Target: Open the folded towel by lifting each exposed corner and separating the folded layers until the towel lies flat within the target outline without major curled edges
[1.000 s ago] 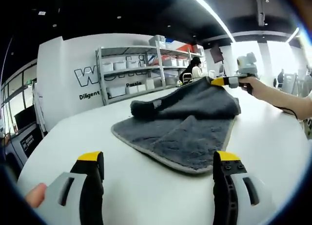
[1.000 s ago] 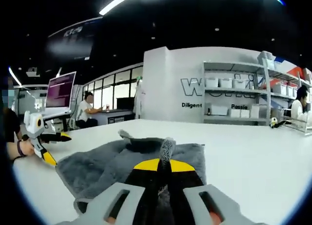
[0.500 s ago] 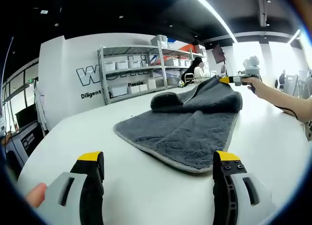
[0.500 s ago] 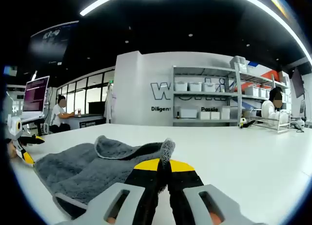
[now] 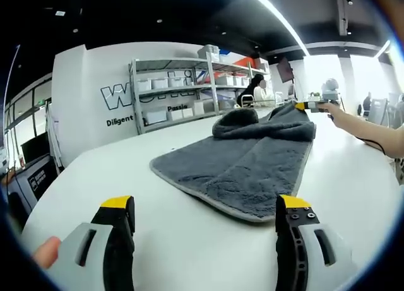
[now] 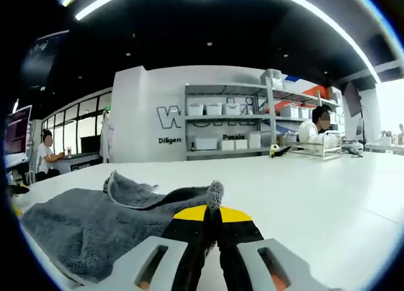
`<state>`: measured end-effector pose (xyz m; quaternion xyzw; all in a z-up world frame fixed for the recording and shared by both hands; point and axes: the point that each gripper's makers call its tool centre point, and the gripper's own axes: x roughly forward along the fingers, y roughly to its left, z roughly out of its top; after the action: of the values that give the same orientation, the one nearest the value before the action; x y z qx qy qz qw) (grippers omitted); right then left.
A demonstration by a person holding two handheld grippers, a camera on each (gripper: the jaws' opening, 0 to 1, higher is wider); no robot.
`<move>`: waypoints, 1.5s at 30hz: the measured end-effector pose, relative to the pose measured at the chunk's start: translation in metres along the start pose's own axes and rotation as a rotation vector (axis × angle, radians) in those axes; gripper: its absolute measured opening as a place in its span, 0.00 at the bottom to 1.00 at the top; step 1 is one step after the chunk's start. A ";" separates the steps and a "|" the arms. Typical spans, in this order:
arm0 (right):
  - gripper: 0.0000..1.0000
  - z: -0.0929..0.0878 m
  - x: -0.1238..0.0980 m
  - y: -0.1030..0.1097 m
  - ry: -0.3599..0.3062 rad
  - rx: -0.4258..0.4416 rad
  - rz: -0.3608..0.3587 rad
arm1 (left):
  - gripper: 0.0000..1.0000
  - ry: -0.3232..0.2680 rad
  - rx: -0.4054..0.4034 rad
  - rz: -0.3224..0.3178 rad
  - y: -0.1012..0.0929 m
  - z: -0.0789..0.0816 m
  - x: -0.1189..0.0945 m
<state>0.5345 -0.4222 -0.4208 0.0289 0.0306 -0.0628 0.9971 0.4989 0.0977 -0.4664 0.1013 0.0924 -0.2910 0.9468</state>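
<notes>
A dark grey towel with a pale hem lies spread on the white table, its far part humped into a fold. My left gripper hovers open in front of the towel's near edge, holding nothing. In the left gripper view the right gripper is far off at the right, pinching the towel's far corner and held by a person's hand. In the right gripper view my right gripper is shut on a corner of the towel, whose tip sticks up between the jaws while the cloth trails away to the left.
Metal shelving with white bins stands against a white wall beyond the table. A person sits at a desk behind the far right table edge, another at the left. Bare tabletop stretches right of the towel.
The right gripper has pulled the towel corner farther away and to the right, so the top layer has slid off and more of the towel lies flat. The left gripper stays put.
</notes>
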 end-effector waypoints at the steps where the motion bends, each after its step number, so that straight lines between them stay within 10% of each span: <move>1: 0.01 -0.004 0.001 -0.005 0.011 0.000 -0.010 | 0.91 -0.003 -0.005 0.000 0.000 0.000 0.000; 45: 0.01 -0.042 0.008 -0.133 0.197 -0.258 -0.146 | 0.91 0.011 0.016 0.010 0.001 -0.004 -0.002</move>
<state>0.5232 -0.5522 -0.4701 -0.0957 0.1381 -0.1273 0.9775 0.4977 0.1009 -0.4696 0.1112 0.0949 -0.2865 0.9469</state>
